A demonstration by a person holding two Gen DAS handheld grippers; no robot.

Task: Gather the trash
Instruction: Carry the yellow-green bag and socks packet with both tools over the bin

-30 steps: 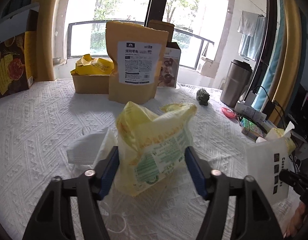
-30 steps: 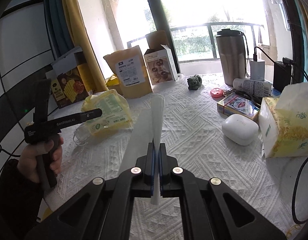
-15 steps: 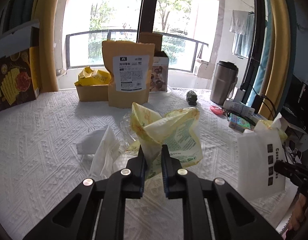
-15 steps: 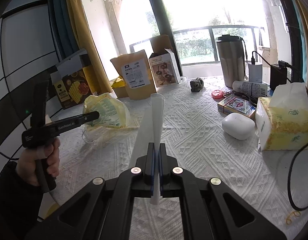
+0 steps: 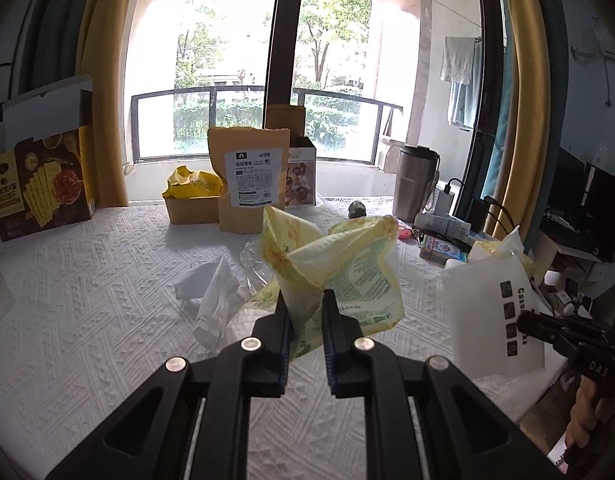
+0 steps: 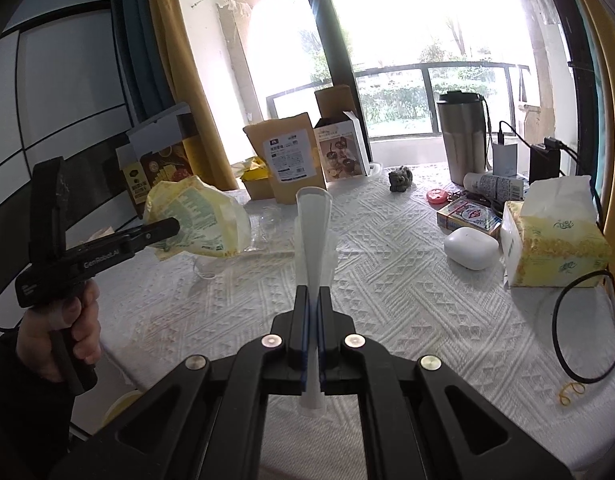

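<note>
The left tongs (image 5: 304,312) have just been closing and now pinch the crumpled yellow wrapper (image 5: 339,264), holding it lifted above the desk (image 5: 87,300), in front of the brown pouch (image 5: 251,184); a white face mask (image 5: 199,284) lies on the desk left of the wrapper; the right tongs (image 6: 313,300) are clamped tight on a white paper bag (image 5: 493,312), seen edge-on, right of the wrapper and beside the tissue box (image 6: 555,248).
</note>
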